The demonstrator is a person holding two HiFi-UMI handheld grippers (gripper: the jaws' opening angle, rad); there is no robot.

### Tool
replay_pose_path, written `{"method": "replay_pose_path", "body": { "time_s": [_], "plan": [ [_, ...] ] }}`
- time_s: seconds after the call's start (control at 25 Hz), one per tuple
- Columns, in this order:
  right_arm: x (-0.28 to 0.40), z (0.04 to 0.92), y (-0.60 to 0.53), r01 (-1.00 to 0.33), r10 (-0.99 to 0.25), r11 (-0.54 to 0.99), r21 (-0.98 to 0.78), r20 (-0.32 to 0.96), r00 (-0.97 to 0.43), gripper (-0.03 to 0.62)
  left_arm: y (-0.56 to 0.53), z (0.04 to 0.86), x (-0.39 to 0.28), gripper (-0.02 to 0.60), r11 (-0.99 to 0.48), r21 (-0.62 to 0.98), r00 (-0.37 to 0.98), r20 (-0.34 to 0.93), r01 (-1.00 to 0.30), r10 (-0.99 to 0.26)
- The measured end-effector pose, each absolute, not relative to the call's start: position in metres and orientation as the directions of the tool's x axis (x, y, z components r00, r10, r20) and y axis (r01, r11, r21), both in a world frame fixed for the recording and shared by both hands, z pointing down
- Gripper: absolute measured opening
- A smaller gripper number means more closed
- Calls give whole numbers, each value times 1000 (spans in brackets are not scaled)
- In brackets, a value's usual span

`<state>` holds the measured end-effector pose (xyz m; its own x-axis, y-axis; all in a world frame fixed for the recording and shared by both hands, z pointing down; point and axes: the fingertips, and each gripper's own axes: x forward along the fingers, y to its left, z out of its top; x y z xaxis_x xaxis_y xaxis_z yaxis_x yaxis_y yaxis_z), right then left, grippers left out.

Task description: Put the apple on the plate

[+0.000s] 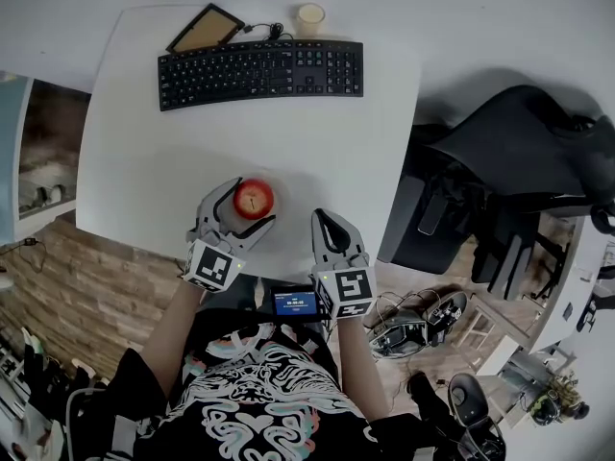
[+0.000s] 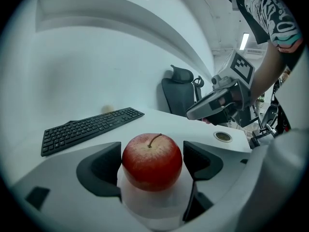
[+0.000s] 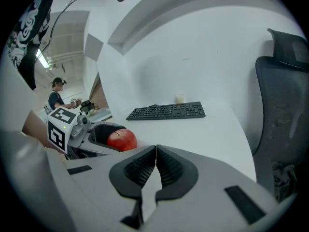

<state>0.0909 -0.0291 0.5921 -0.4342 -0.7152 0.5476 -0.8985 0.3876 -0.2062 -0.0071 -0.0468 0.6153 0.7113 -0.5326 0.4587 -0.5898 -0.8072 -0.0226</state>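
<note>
A red apple [image 1: 254,198] rests on a white plate [image 1: 282,186] near the front edge of the white table [image 1: 144,161]. My left gripper [image 1: 236,209] straddles it. In the left gripper view the apple [image 2: 152,161] fills the gap between the two dark pads [image 2: 105,169], which press on its sides, and the plate [image 2: 154,203] shows as a pale shape beneath it. My right gripper [image 1: 327,225] hovers just right of the plate, shut with nothing in it. The right gripper view shows its pads [image 3: 143,167] closed together, with the apple [image 3: 121,139] off to the left.
A black keyboard [image 1: 261,71] lies across the far side of the table, with a framed board [image 1: 205,29] and a small cream cup [image 1: 309,17] behind it. A black office chair [image 1: 519,161] stands to the right of the table. Cables and gear lie on the floor [image 1: 423,320].
</note>
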Motion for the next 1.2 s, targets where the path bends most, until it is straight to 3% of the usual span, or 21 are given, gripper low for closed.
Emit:
{"method": "replay_pose_path", "body": {
  "time_s": [0.52, 0.96, 1.0, 1.04, 1.08, 1.12, 1.2],
  "plan": [
    [95, 581, -34, -899, -730, 390, -199, 528, -433, 28, -52, 573, -11, 391, -793, -84, 718, 375, -604, -587],
    [83, 549, -36, -883, -743, 433, -181, 483, -463, 28, -63, 520, -32, 386, -699, 60, 693, 221, -712, -687],
    [82, 546, -36, -881, -745, 438, -177, 478, -466, 28, -64, 512, -36, 371, -686, 60, 682, 197, -725, -704],
    [80, 542, -36, -880, -747, 442, -175, 472, -468, 28, -65, 505, -41, 270, -672, 57, 669, 180, -739, -721],
    [78, 538, -36, -880, -750, 442, -175, 465, -470, 28, -65, 499, -46, 65, -660, 56, 658, 176, -749, -732],
    [76, 534, -38, -880, -755, 439, -179, 457, -470, 28, -65, 495, -50, 26, -657, 56, 655, 184, -752, -733],
    [75, 527, -41, -885, -771, 424, -193, 436, -465, 28, -66, 487, -55, 15, -660, 54, 657, 186, -749, -731]
  ]
}}
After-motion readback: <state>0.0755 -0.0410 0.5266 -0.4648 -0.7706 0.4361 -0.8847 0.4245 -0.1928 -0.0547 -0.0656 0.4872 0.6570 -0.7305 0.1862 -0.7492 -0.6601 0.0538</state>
